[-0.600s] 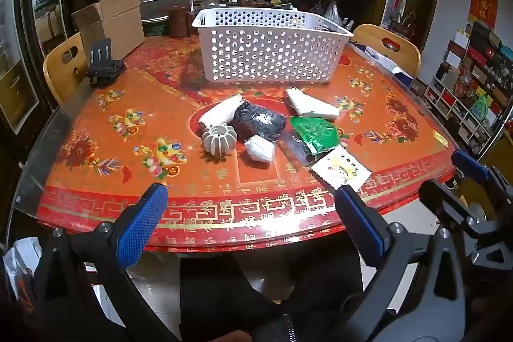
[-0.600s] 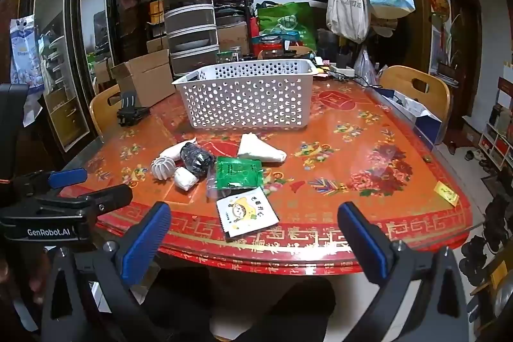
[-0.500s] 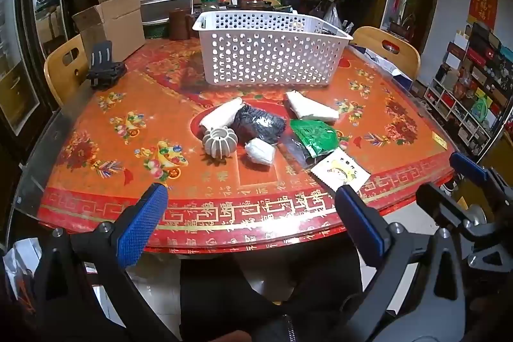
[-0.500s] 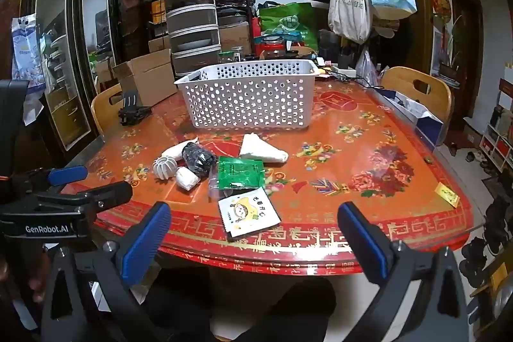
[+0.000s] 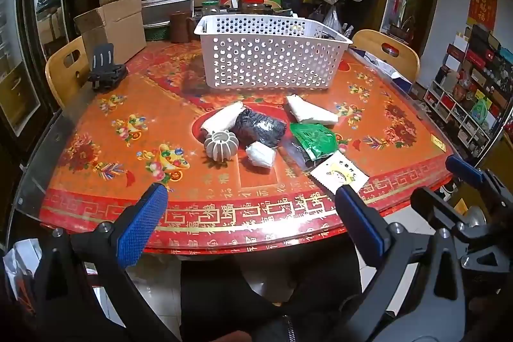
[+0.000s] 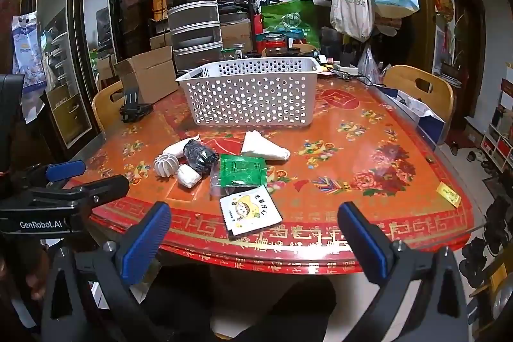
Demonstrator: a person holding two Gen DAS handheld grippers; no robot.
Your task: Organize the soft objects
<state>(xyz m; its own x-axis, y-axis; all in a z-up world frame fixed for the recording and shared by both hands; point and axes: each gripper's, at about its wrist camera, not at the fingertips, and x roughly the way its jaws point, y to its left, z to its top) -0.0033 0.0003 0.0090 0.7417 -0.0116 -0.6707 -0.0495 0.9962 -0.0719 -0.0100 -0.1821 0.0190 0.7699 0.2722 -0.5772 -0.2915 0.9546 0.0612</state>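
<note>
Left gripper (image 5: 250,220): jaws spread wide, nothing between them, held at the near edge of the bench (image 5: 96,130). Right gripper (image 6: 253,233): jaws likewise spread wide and bare, also at the near edge.

Soft items lie in a loose cluster at bench centre, ahead of both sets of jaws and apart from them. White basket (image 5: 272,56) stands upright beyond the cluster, toward the far side.

Cluster, left wrist view:
- white ribbed ball (image 5: 221,145), nearest the left side
- white roll (image 5: 222,117) behind it, touching a black bundle (image 5: 259,128)
- small white wad (image 5: 260,154) just in front of the black bundle
- folded white cloth (image 5: 309,113), far right of cluster
- green packet (image 5: 315,140), overlapping a dark clear-wrapped item beneath it
- cartoon-print sachet (image 5: 340,174), closest to the near edge; in the left wrist view it sits just above the tip of the right-hand finger.

In the right wrist view the sachet (image 6: 250,210) lies between the two fingers' lines, not touched.
</note>
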